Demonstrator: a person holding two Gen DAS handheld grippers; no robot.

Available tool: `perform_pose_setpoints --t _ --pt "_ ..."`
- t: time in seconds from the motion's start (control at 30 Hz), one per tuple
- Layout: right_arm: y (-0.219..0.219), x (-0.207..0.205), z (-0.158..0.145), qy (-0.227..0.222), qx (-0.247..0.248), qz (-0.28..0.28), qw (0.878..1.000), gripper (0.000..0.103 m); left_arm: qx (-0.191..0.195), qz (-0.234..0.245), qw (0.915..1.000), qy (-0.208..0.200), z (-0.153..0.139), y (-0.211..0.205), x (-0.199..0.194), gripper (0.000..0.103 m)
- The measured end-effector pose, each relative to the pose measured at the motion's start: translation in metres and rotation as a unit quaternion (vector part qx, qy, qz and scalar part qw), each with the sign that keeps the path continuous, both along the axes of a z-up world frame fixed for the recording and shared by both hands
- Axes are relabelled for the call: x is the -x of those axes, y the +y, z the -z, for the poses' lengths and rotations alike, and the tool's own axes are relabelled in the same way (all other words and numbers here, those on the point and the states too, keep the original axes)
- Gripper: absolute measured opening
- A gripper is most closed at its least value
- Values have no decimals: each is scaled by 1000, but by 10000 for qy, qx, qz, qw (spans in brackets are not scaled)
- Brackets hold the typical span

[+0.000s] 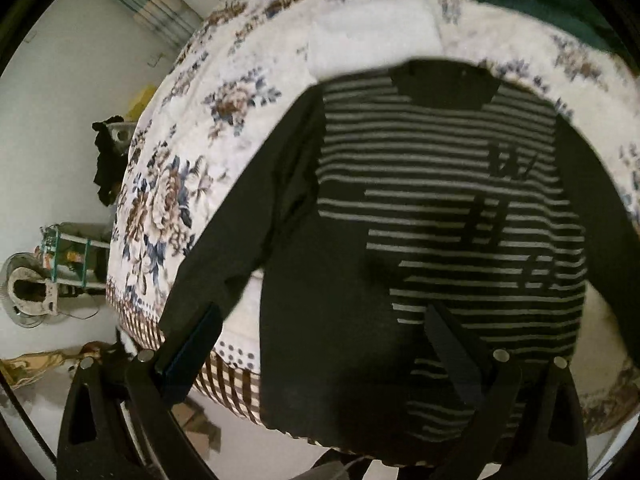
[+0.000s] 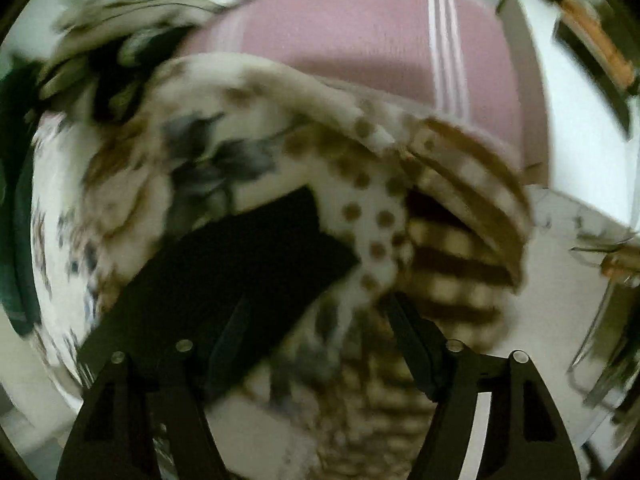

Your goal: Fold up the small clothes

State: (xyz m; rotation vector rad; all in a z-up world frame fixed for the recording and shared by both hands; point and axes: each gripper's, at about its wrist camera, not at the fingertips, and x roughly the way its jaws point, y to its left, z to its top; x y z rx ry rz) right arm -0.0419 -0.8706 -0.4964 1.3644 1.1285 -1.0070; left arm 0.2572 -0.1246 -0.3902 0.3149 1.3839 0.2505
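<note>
On the bed (image 1: 280, 52), over a cream quilt (image 1: 188, 184) printed with brown and blue flowers, a small long-sleeved top (image 1: 440, 208) lies spread flat with its collar away from the camera. Its chest is black with thin grey stripes and some dark lettering down one side; the sleeves are plain black and angle outward toward the quilt's checked border. The lower hem reaches the near edge of the bed, where the brown-and-cream checks hang over the side.

From the left wrist view, the left gripper (image 1: 320, 320) points steeply down at the top with its jaws spread wide. One finger lies over the end of the sleeve on the picture's left, the other over the striped body, and nothing is pinched between them.

The right wrist view is heavily blurred. The right gripper (image 2: 316, 320) also has its jaws spread, with one finger over the black sleeve (image 2: 224, 264) and the other over the quilt's dotted and checked border (image 2: 452, 264); nothing is clamped. Beyond the quilt a pink striped cloth (image 2: 360, 28) covers the rest of the mattress.

Off the bed's left side, a pale floor (image 1: 60, 332) holds a fan (image 1: 28, 292) and other clutter too small to make out.
</note>
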Motion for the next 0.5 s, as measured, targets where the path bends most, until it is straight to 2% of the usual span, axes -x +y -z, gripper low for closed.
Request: perform_pose_setpoints --t 0.07,0.13,0.2,0.23,0.27,0.5 --pt "-7 4 29 -144 -252 278 9992 77 29 -44 9999 125 11 -12 -4 103" --pt "-8 5 40 -248 -219 413 9986 77 -15 15 9998 203 17 -24 -8 103" --pt "-4 -1 38 -604 61 367 9975 46 -60 184 9995 248 20 -38 -11 103" --pt "-4 -5 39 -647 75 258 9975 15 -85 260 9993 258 21 -44 -13 103" --pt "-4 -8 40 -758 92 185 9969 11 -107 344 9990 261 21 -50 -15 103" --pt "-27 -2 -7 -1249 867 168 9882 10 80 379 9991 146 15 -69 -32 103"
